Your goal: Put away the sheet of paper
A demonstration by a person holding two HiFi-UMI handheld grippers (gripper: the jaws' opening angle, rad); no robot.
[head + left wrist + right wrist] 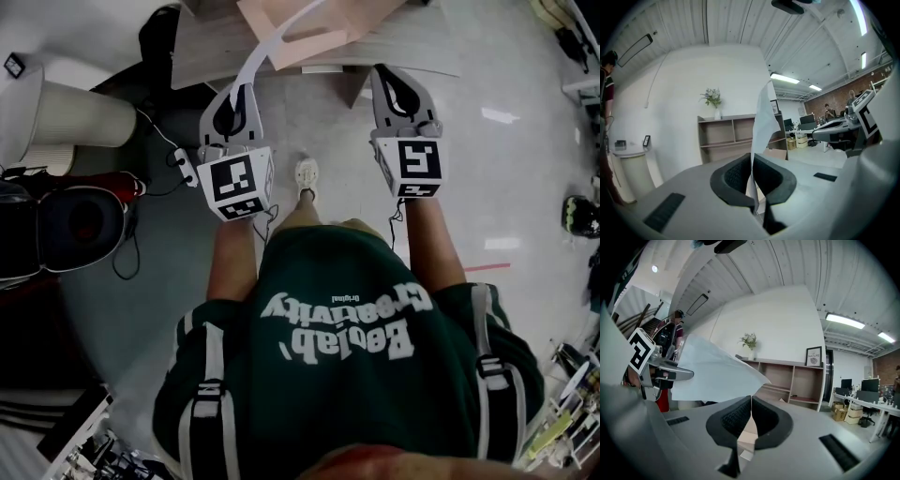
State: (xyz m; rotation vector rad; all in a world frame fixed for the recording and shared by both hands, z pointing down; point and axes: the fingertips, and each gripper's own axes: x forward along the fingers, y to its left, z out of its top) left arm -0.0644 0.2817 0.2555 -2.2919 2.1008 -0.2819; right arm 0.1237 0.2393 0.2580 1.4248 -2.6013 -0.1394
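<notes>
**A:** How is the sheet of paper (258, 61) held?

**B:** It is pinched edge-on between the pressed-together jaws of the left tool (752, 159), and it rises limp above and ahead of them. The right tool (751, 404) is closed on nothing. From there the sheet is seen off to its left.

**A:** What could go wrong from here?

**B:** Only a narrow strip appears to be gripped. The sheet could be pulled free or torn if it is swung against the tabletop (202, 47) ahead of both tools, or against the cardboard box (300, 28) on it. Being floppy, it could also be creased when it is set down, unless the loose end is steadied by the right tool.
</notes>
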